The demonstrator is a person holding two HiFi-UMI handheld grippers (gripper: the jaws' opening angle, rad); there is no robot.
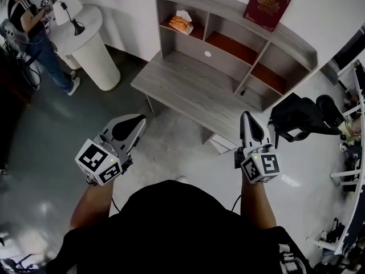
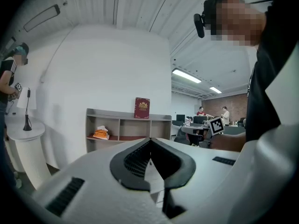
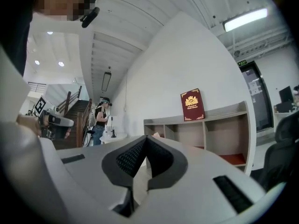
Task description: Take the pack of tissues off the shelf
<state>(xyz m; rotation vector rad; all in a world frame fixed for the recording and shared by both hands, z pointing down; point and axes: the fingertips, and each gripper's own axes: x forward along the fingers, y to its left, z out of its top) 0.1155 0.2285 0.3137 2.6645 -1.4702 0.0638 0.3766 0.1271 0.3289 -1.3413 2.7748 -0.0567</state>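
No text can be read. The red book [image 1: 267, 4] on top of the shelf [image 1: 214, 3] bears gold lettering that is too small to read. The green sign [image 3: 241, 63] is likewise illegible.

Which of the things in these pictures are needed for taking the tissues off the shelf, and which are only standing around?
For the job:
pack of tissues; shelf; left gripper; right gripper.

Only standing around:
red book; round white table; desk lamp; black chair.

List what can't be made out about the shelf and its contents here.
- Pack of tissues: right gripper view, nearly all hidden behind the right gripper.
- Red book: cover lettering too small in every view.
- Shelf: left gripper view, lower edge hidden by the left gripper.
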